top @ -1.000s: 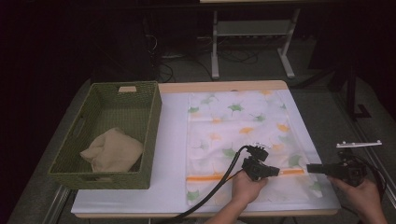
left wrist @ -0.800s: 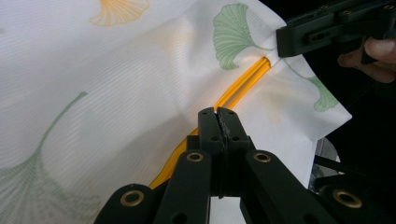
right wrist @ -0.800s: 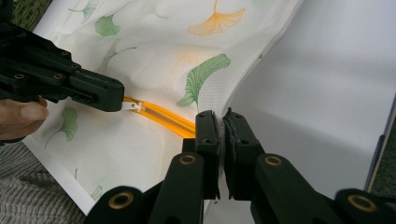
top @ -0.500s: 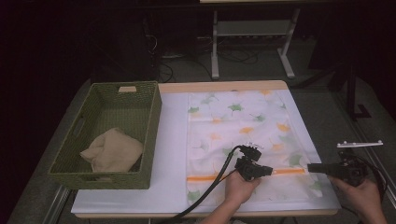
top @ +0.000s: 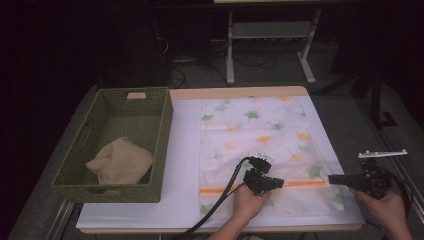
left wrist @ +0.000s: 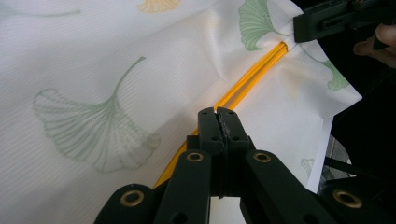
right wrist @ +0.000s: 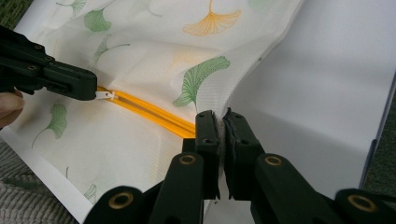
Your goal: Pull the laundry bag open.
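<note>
While both grippers pinch, the zipper (top: 300,183) lies partly open.

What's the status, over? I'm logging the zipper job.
Left gripper shut on white zipper pull. Right gripper shut on edge of white leaf-print mesh bag at orange zipper end. Nothing in the way.

The high view is dimly lit, its surroundings lost in darkness; the worktop (top: 185,130) is lit from above. Both gripper views are rendered bright and sharp.
</note>
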Motion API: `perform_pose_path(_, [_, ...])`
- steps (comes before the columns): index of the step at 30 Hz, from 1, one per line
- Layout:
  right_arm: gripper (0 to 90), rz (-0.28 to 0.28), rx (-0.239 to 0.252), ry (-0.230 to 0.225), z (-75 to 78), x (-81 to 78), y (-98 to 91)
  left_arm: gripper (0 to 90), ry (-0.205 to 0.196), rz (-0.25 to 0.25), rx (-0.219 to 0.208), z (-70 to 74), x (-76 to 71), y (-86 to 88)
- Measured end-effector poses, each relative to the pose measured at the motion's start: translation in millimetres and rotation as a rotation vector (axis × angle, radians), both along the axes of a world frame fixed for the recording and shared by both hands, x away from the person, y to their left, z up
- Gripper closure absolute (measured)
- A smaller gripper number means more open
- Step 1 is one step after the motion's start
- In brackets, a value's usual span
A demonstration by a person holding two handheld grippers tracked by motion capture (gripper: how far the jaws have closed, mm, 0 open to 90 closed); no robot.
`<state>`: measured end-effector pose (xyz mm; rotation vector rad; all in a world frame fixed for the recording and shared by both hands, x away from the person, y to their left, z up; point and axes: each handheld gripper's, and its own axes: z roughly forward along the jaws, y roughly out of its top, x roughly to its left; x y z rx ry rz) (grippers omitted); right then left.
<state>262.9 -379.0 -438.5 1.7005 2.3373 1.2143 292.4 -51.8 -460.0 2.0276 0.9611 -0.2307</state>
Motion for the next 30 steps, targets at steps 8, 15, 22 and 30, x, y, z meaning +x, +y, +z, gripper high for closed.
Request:
perform_pose_path(8, [84.5,-0.004,-0.016,-0.006,1.8,1.2,2.2,90.0,-0.007,0.016,0.009,-0.3,-0.5,11.0])
perform_pose_path(15, [84.5,-0.015,-0.037,-0.008,2.2,1.9,2.4,90.0,-0.018,0.038,0.017,2.3,0.7,26.4])
perform_pose_path(22, [84.5,-0.02,-0.041,-0.01,2.7,1.7,2.2,90.0,-0.023,0.05,0.023,4.2,1.3,37.6])
perform_pose_path(30, [84.5,-0.027,-0.052,-0.015,3.5,0.9,1.3,90.0,-0.021,0.076,0.033,4.0,2.5,48.8])
